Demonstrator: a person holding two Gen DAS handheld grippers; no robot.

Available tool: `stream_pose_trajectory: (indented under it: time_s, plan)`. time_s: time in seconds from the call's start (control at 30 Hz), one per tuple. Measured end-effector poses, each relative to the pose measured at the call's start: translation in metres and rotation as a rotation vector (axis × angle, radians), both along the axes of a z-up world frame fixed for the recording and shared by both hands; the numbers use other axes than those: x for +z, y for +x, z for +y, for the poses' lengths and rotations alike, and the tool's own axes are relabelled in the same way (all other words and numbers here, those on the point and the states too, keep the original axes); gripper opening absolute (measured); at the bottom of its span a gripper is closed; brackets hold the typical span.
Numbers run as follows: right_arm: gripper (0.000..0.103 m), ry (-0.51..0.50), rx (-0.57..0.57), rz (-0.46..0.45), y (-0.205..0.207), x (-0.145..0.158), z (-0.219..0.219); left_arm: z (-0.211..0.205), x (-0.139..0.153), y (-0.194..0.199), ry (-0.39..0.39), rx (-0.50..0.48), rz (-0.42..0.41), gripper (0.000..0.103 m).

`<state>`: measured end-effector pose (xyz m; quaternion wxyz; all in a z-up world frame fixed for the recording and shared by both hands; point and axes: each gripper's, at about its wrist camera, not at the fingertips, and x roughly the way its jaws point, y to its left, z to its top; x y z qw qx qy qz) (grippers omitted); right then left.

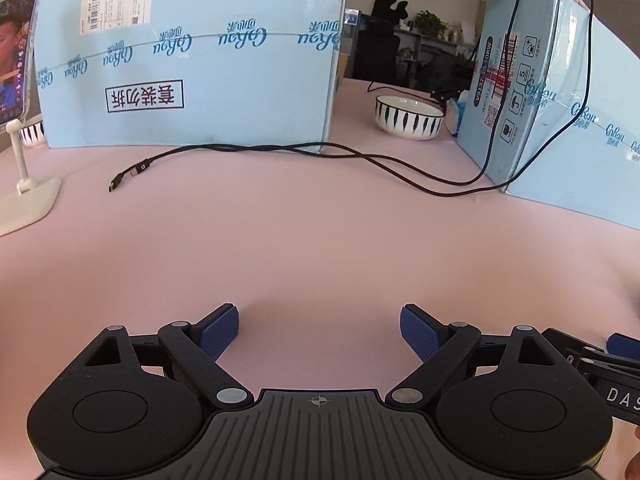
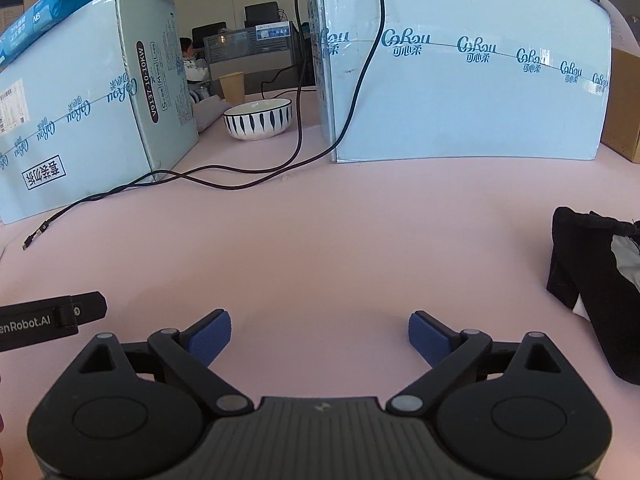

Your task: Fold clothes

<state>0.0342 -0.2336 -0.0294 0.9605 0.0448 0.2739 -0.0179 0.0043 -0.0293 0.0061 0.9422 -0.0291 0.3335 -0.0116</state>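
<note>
From the left wrist camera, the left gripper hangs over the bare pink table with its blue pads spread wide and nothing between them. Beyond it a black cable trails across the table, its plug end lying in front of a large light-blue box. Right of that box stands a white bowl with dark stripes, and right of the bowl a second light-blue box. Left of the large box a phone on a white stand rises from the table. No clothing shows in this view. From the right wrist camera, the right gripper also hovers over the pink table, fingers spread apart and empty. The dark garment lies bunched on the table to the right of this gripper, near it but not touching. Far ahead, the striped bowl sits between the two blue boxes, with the cable running in front of it.
</note>
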Motion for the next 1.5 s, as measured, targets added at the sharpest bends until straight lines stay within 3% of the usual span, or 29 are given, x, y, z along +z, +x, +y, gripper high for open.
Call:
stream_pose_trajectory:
  time_s: [0.1,0.43,0.7,0.83,1.5]
  plan:
    - [0.103,-0.037,-0.015,0.008,0.009,0.0,0.006,-0.006,-0.004,0.005,0.039,-0.029,0.007,0.103]
    - [0.103,-0.053,-0.085,0.007,0.039,0.001,0.009,-0.014,-0.007,0.029,0.073,-0.004,0.009,0.103]
    - [0.103,-0.016,-0.078,-0.011,0.036,0.001,0.003,-0.014,-0.007,0.027,0.074,-0.003,0.004,0.103]
    - [0.103,-0.051,-0.082,0.002,0.038,0.001,0.008,-0.014,-0.008,0.027,0.073,-0.003,0.004,0.103]
    - [0.103,-0.026,-0.08,-0.004,0.036,0.001,0.004,-0.015,-0.008,0.026,0.073,0.005,0.003,0.103]
